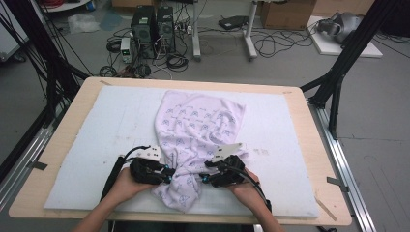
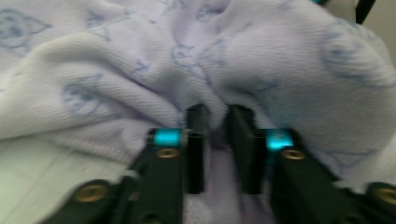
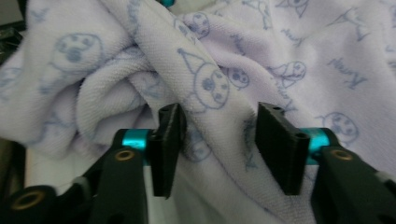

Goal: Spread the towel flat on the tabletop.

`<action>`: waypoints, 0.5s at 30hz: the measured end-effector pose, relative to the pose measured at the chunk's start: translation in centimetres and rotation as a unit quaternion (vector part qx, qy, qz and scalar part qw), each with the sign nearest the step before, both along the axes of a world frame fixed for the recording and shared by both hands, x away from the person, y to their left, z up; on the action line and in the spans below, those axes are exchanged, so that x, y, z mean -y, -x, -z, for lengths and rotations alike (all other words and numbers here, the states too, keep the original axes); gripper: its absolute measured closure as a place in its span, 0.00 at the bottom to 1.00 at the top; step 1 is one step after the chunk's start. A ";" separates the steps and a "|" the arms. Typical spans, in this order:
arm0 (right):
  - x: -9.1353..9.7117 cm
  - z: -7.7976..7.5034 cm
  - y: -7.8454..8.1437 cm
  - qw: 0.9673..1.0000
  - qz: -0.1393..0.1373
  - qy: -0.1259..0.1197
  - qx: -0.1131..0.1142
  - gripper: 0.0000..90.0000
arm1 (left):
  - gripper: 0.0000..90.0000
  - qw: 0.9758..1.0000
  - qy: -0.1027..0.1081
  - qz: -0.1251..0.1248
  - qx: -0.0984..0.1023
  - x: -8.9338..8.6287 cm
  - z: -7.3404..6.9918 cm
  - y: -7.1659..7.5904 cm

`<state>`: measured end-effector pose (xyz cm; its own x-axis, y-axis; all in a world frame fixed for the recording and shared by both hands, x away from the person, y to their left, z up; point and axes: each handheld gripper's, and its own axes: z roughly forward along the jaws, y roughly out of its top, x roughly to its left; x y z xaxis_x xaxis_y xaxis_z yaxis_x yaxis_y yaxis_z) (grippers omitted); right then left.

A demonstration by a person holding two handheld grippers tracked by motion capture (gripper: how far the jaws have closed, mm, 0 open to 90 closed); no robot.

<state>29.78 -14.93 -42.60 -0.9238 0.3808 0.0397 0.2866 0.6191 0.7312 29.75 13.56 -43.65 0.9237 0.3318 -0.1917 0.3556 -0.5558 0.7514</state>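
A pale lilac cloth (image 1: 198,125) printed with small blue figures lies crumpled on the white mat, narrowing towards the near edge. My left gripper (image 1: 170,175) comes at its bunched near part from the left. In the left gripper view the jaws (image 2: 218,116) stand close together, and a puckered fold of the cloth (image 2: 116,84) is pinched between their tips. My right gripper (image 1: 203,178) faces it from the right. In the right gripper view its jaws (image 3: 219,116) stand wide apart, with a ridge of the cloth (image 3: 210,56) lying loose between them and touching neither pad.
The white foam mat (image 1: 111,125) covers most of a wooden table (image 1: 316,159). Beyond the far edge are computer towers (image 1: 152,29), tangled cables and a box on the floor. Black frame posts (image 1: 338,72) rise at both sides.
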 end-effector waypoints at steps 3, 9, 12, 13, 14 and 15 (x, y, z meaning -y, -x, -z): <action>-0.4 0.5 -0.4 1.000 -0.008 0.013 -0.002 0.73 | 0.96 1.000 -0.007 -0.001 0.009 0.2 -0.2 0.2; 1.1 -0.6 -0.3 0.999 -0.024 -0.007 -0.019 0.89 | 0.97 0.999 0.013 -0.033 0.031 -1.7 -1.8 0.7; 2.5 -2.1 0.1 0.999 -0.022 -0.019 -0.016 0.90 | 0.98 0.998 0.034 -0.042 0.037 -3.1 -3.0 1.1; 2.5 -2.1 0.1 0.999 -0.022 -0.019 -0.016 0.90 | 0.98 0.997 0.039 -0.046 0.040 -3.6 -3.4 1.3; 2.8 -2.4 0.2 0.999 -0.025 -0.024 -0.014 0.90 | 0.98 0.997 0.047 -0.052 0.041 -4.0 -3.8 1.5; 3.1 -2.9 0.3 0.999 -0.024 -0.024 -0.009 0.90 | 1.00 0.996 0.054 -0.058 0.045 -4.5 -4.2 1.7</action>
